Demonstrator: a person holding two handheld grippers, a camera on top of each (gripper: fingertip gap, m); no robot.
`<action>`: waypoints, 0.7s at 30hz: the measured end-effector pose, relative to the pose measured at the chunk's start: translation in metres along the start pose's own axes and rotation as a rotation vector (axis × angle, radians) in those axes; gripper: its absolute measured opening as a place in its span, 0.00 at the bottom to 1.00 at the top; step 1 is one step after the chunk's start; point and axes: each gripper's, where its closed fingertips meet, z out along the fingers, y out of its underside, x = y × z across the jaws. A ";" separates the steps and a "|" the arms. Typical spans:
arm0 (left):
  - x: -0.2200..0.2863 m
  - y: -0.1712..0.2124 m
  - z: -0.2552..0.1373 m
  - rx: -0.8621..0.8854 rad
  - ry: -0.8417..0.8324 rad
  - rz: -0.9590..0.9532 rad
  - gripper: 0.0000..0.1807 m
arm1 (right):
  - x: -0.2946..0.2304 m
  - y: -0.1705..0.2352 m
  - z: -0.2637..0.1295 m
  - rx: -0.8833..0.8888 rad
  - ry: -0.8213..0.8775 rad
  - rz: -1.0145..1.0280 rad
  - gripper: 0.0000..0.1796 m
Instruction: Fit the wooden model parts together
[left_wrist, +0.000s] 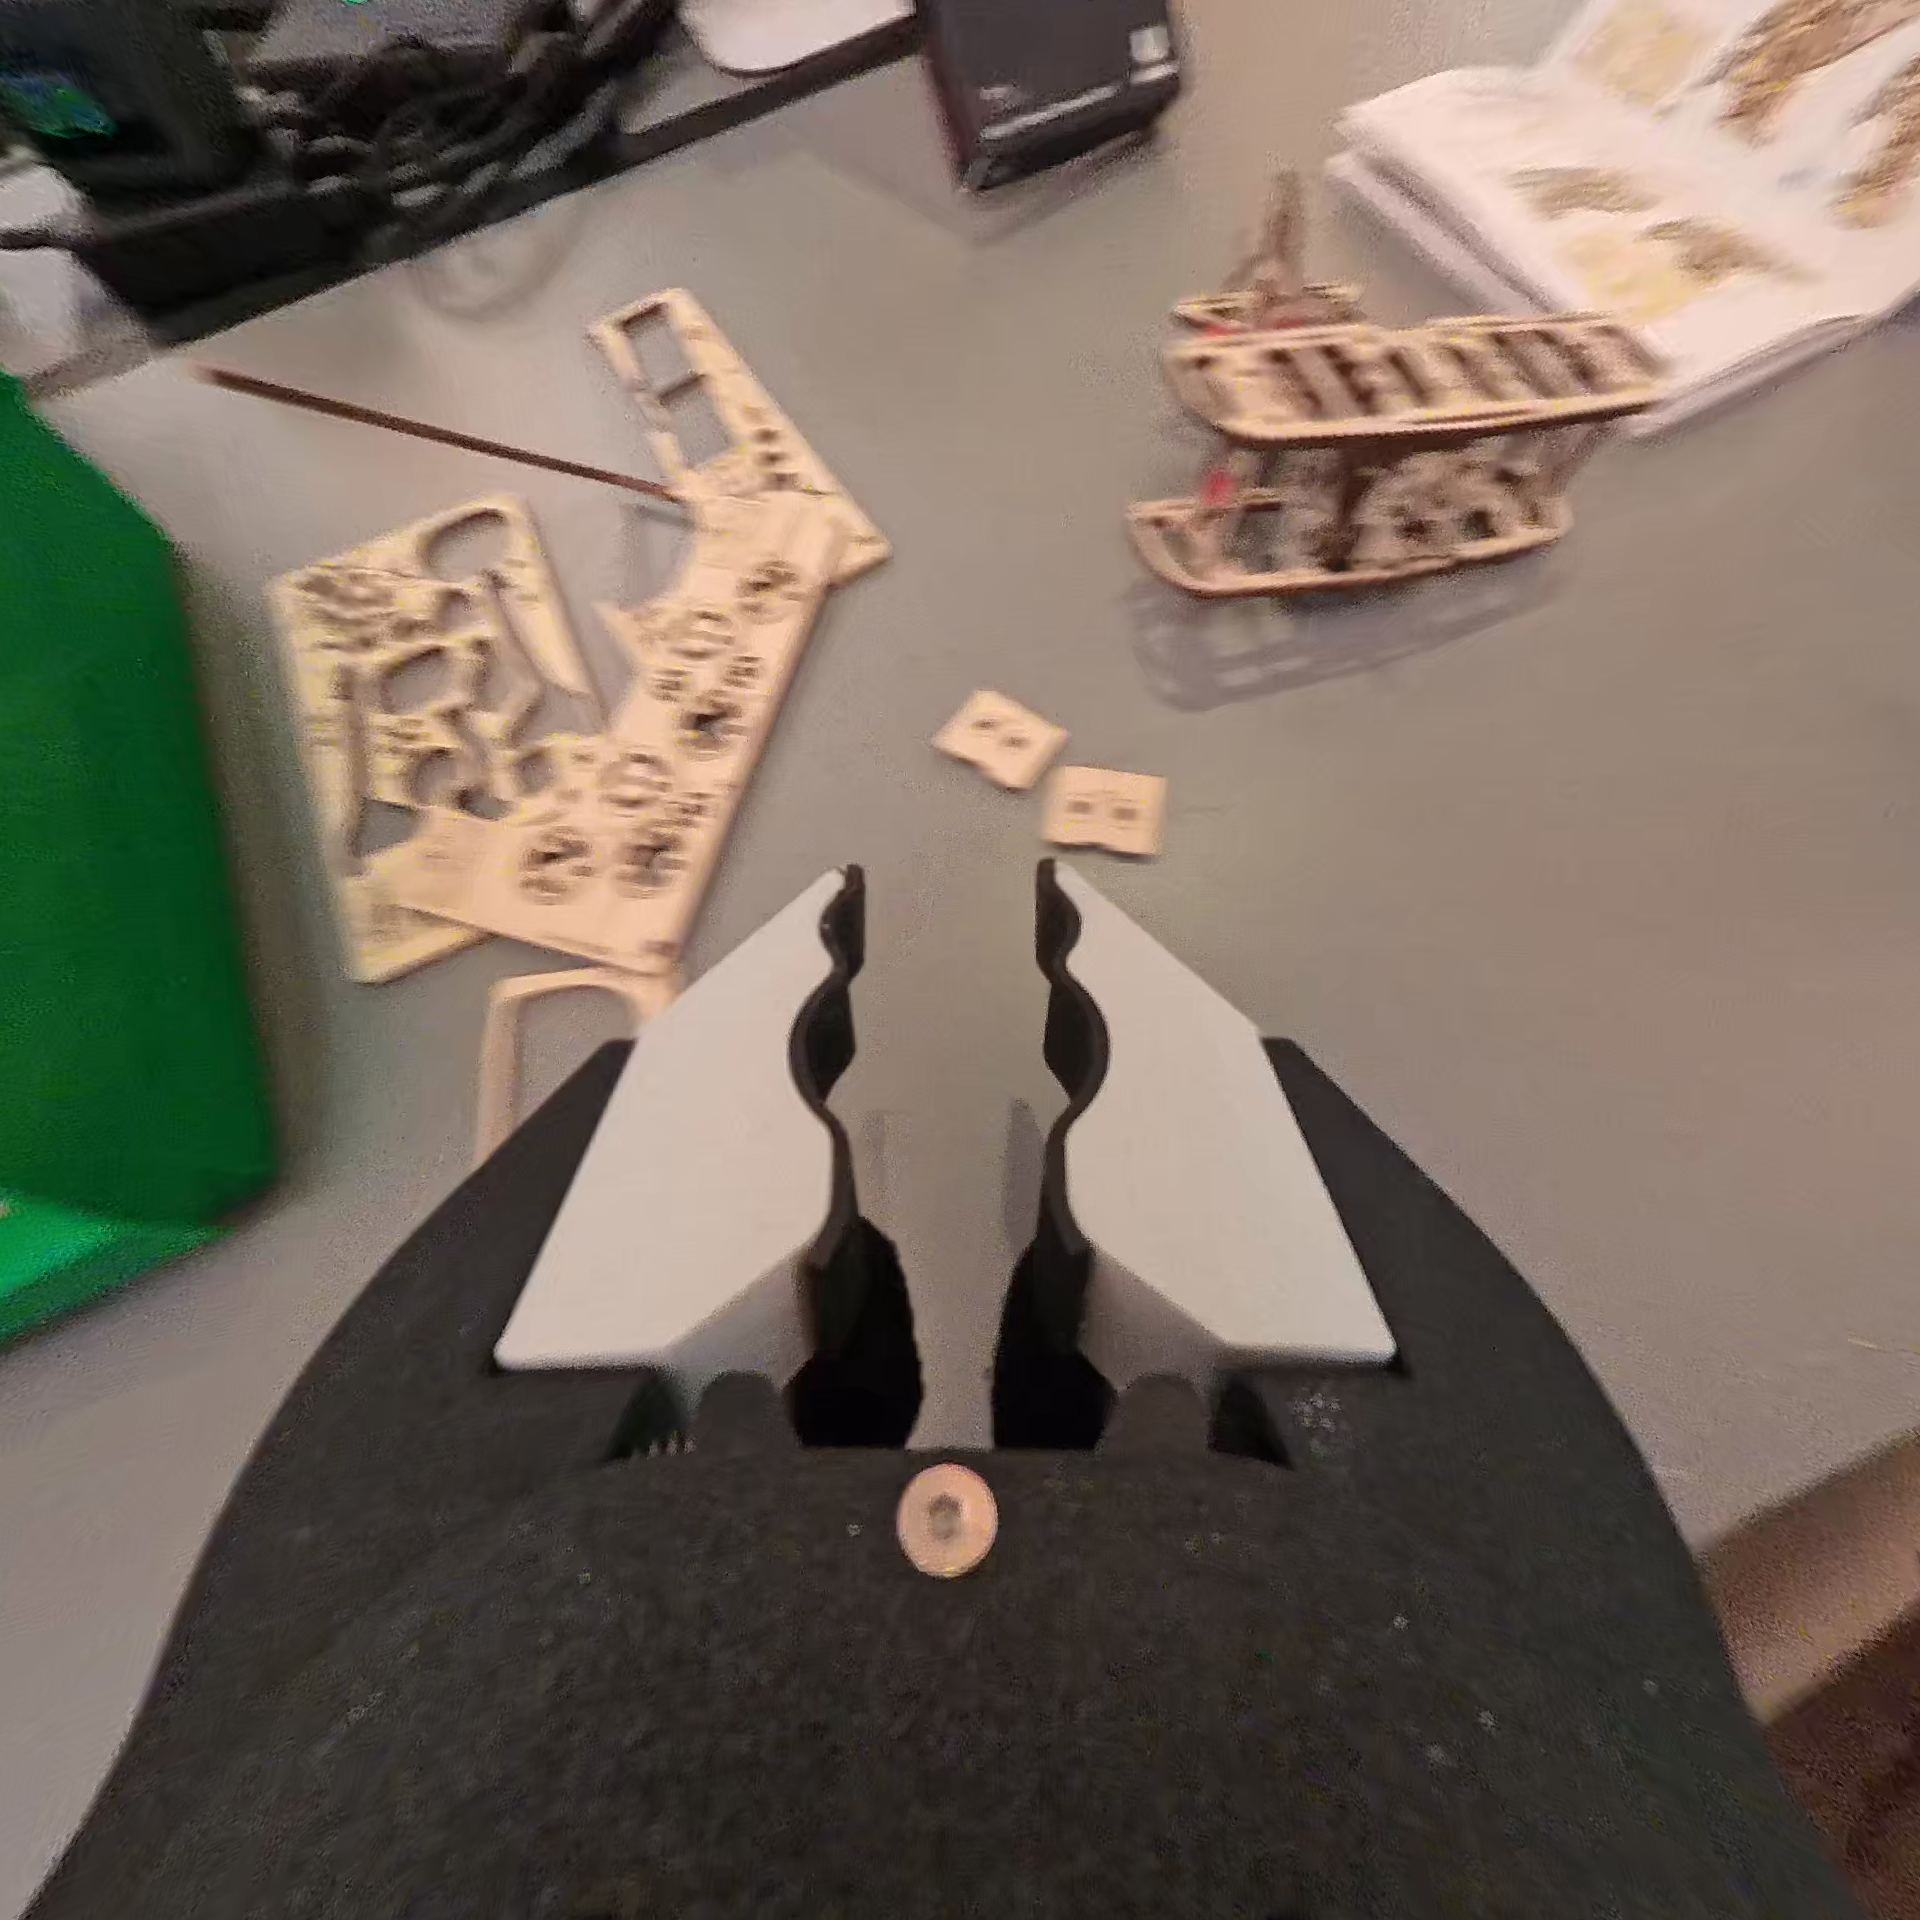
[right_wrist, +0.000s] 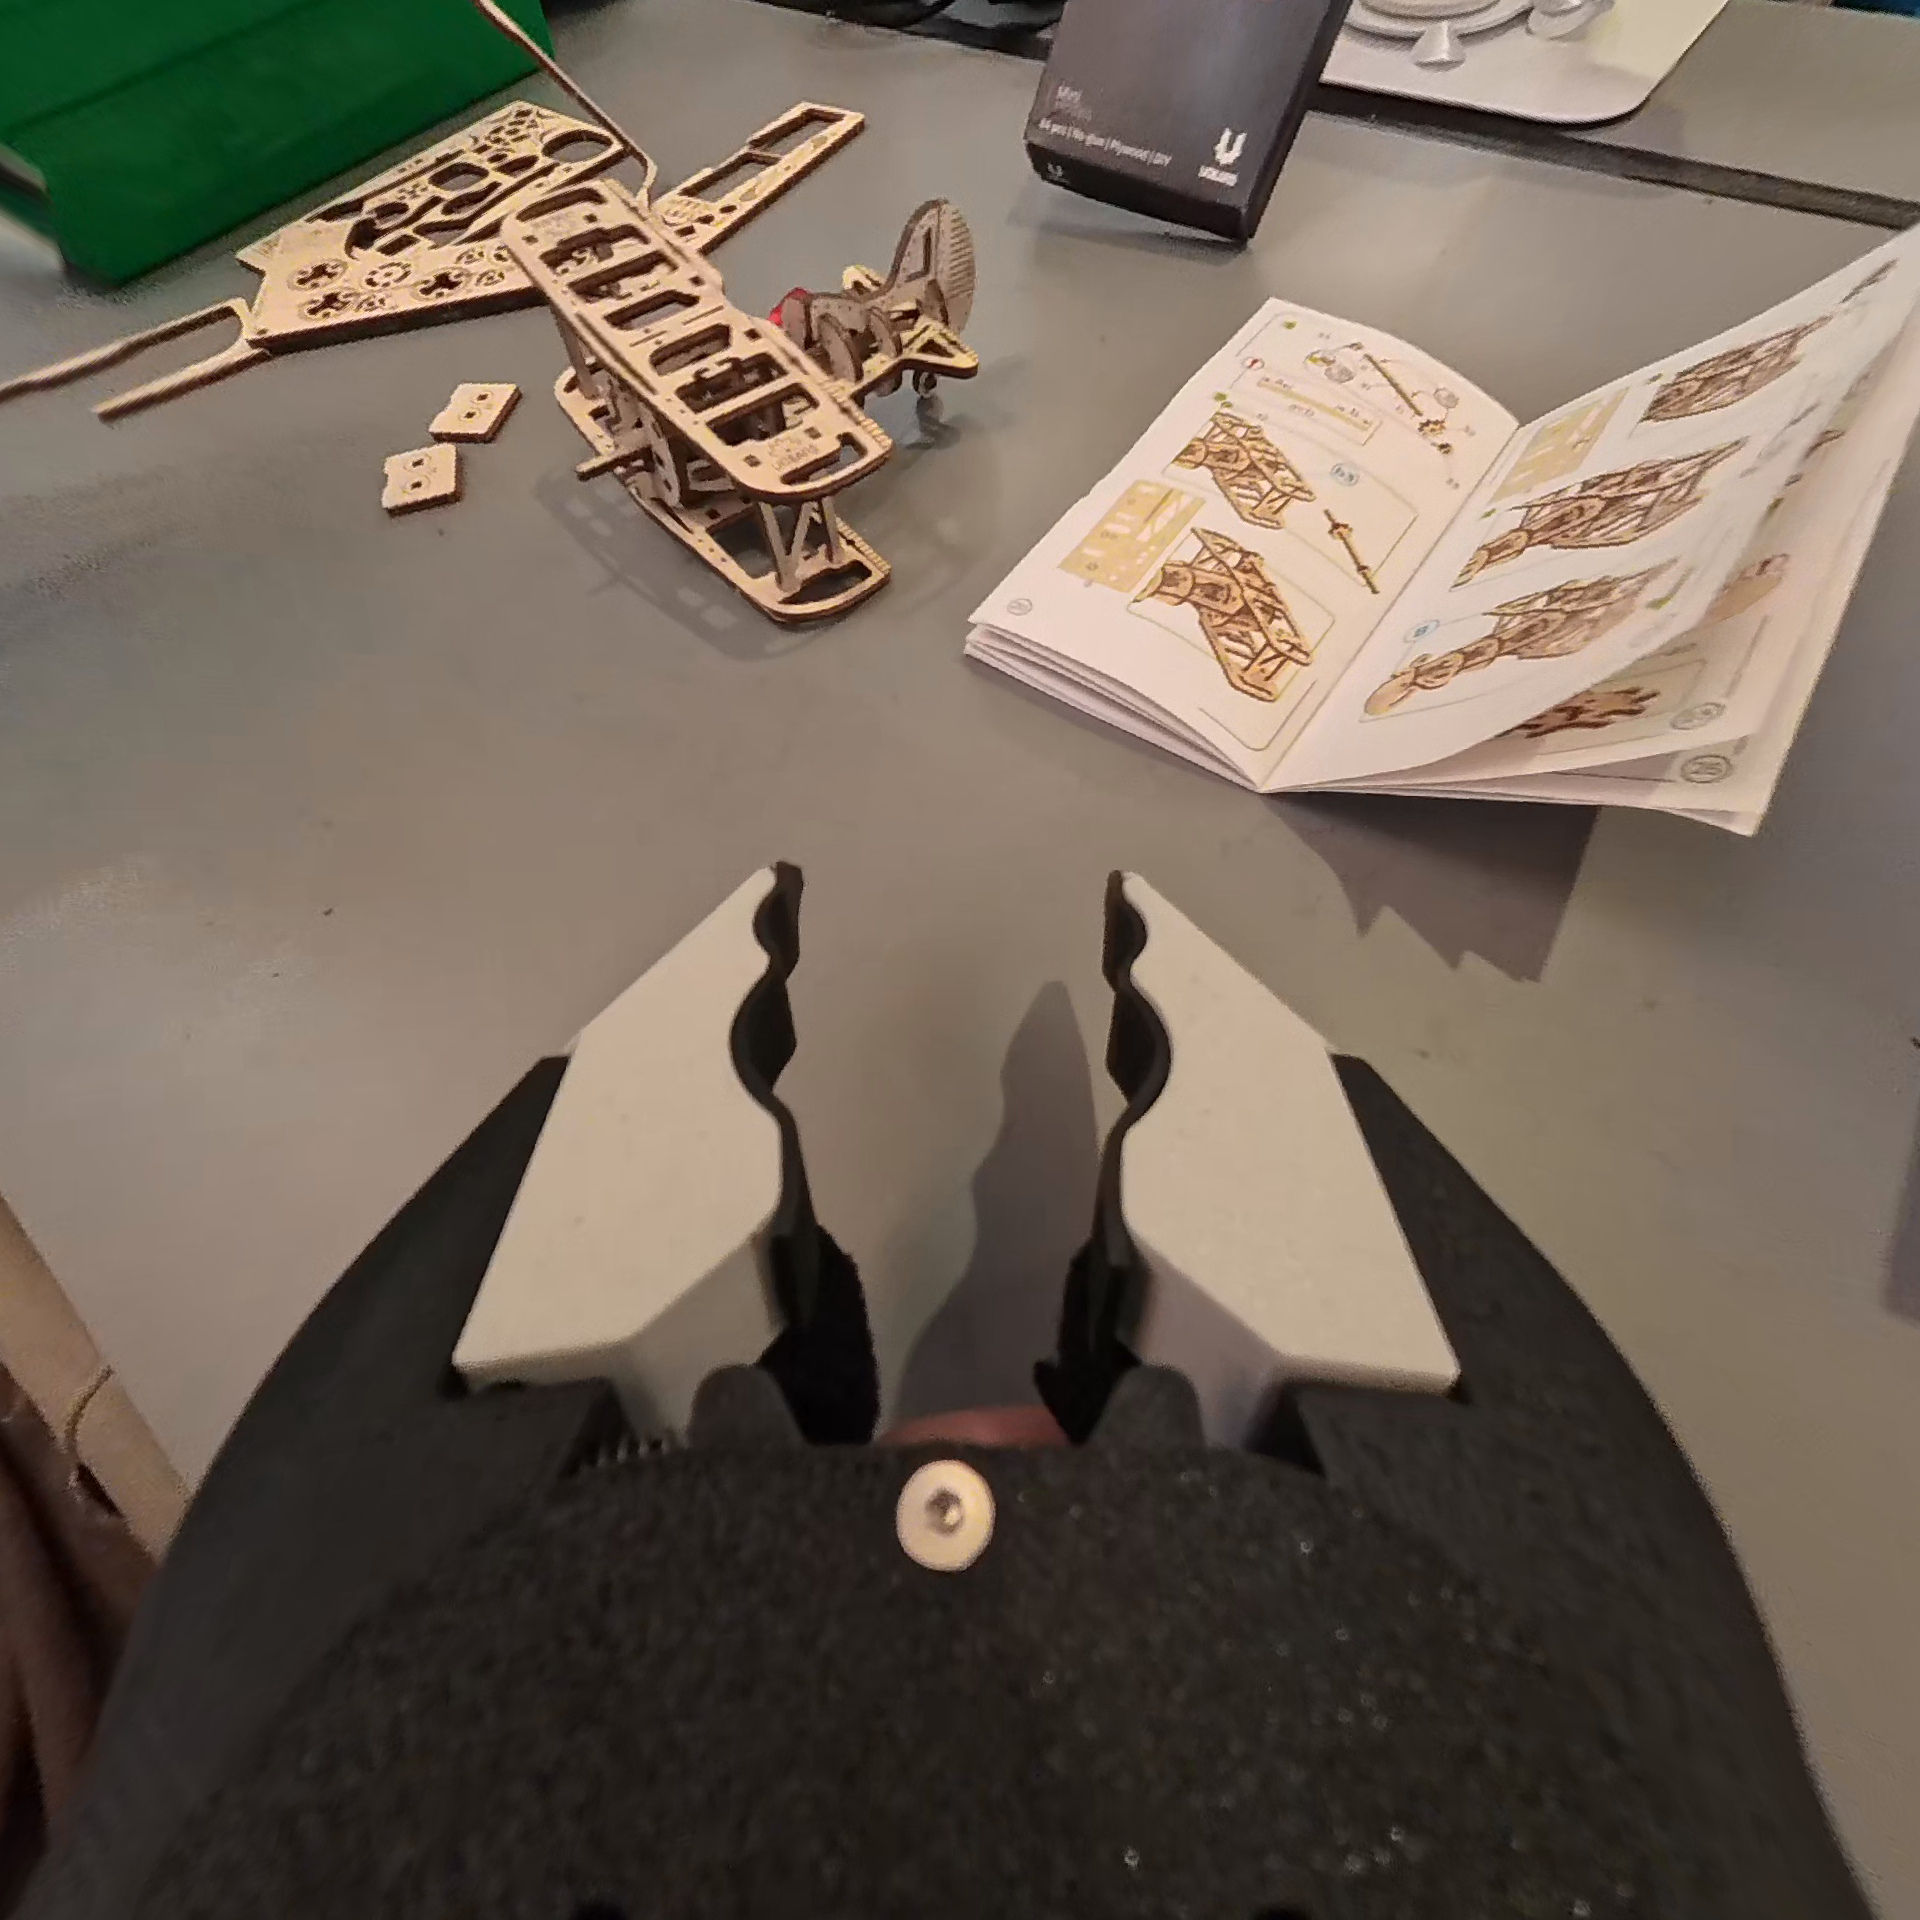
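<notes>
Both grippers hover empty over the grey table, so this looks like the reach before a pick. The left gripper, fingers spread with nothing between them, points at two small square pale-wood plates lying just ahead. The right gripper, likewise spread, hangs well short of the part-built pale wooden biplane model. Next, the left should settle over one plate and pinch its thin edges.

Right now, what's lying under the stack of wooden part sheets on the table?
In the left wrist view the top sheet overlaps another sheet, and a cut-out frame sticks out from beneath. Whatever lies under their middle is covered.
</notes>
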 end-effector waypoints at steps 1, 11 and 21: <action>-0.021 -0.005 0.000 -0.004 -0.017 0.023 0.19 | -0.002 0.001 0.001 -0.005 -0.004 -0.006 0.32; -0.079 0.010 0.077 -0.350 0.203 0.282 0.35 | -0.014 0.002 0.001 -0.024 -0.004 -0.051 0.31; -0.074 0.016 0.103 -0.387 0.213 0.321 0.29 | -0.009 0.004 0.001 -0.026 -0.010 -0.026 0.30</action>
